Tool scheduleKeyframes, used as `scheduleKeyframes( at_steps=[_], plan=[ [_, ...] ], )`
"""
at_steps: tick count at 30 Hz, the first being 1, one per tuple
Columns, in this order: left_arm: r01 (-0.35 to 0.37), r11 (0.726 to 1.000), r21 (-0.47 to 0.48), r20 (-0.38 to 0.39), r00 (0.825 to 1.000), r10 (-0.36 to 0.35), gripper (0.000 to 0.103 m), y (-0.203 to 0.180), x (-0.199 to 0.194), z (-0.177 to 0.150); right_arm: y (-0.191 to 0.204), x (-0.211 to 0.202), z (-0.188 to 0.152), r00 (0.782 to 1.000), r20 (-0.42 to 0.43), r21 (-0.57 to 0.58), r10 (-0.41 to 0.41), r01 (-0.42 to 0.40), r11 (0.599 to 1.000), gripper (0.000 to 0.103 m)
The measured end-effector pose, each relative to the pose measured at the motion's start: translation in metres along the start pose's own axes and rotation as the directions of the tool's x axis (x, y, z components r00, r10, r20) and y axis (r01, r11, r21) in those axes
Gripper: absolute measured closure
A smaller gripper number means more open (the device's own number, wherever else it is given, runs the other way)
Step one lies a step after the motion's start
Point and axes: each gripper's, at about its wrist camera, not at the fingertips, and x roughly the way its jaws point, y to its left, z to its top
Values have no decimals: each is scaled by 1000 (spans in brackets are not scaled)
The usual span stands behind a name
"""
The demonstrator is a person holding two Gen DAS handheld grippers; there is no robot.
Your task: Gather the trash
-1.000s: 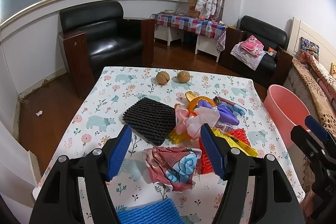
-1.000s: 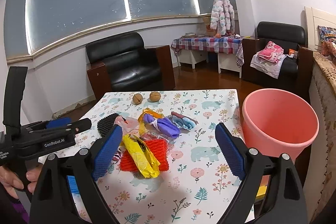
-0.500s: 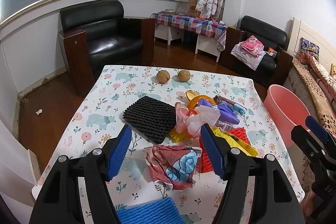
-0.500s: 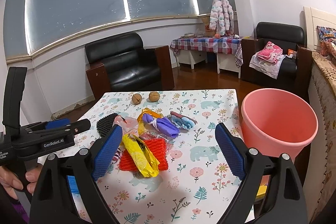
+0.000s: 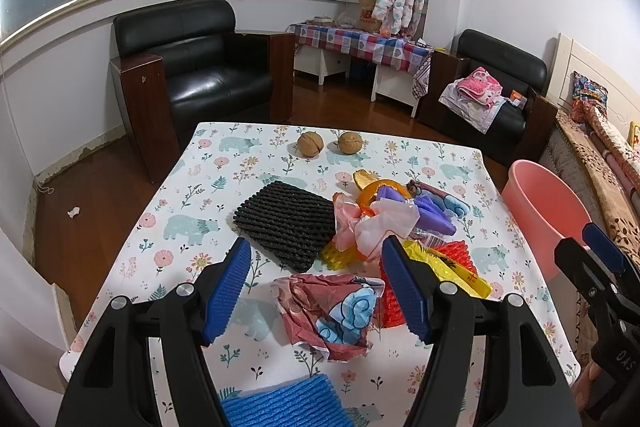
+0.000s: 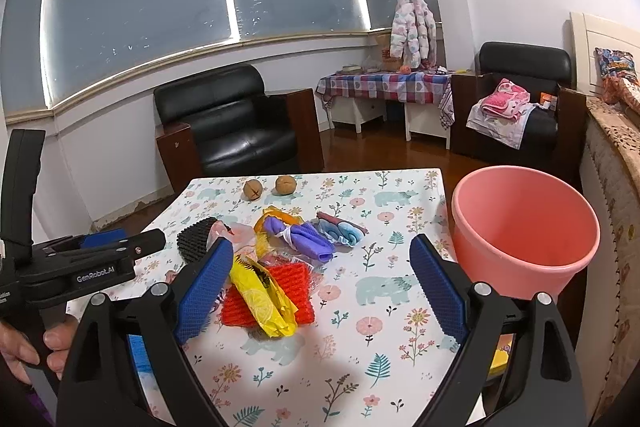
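Trash lies in a heap on the floral tablecloth. A crumpled red and blue wrapper sits just below and between the fingers of my open left gripper. Beyond it are a black foam net, a pink plastic bag, a purple wrapper, a red foam net and a yellow lemon wrapper. A blue foam net lies at the near edge. My right gripper hangs open above the table, right of the heap. A pink bin stands beside the table's right edge.
Two walnuts rest near the table's far edge. Black armchairs and a checked side table stand on the wooden floor behind. A person's hand holds the left gripper's handle.
Both grippers stay open and almost still. The views have shifted only slightly, with the heap sitting a touch lower in the left wrist view.
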Motion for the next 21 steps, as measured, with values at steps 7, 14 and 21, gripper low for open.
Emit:
scheduleKeyframes(
  at_steps=[7,14,21],
  plan=[
    [1,1000,-2,-2,1000,-1,36,0,0,0,2,2,-4,1000,-10,-12,4,-5,1000,13],
    [12,1000,3,-10,1000,-11,36,-5,4,-11,3,8,-7,999,-37,-11,23,-24,1000,13],
    [13,1000,-11,-20,1000,-13,36,-3,8,-12,2,12,-10,998,-53,-10,30,-31,999,14]
  ],
)
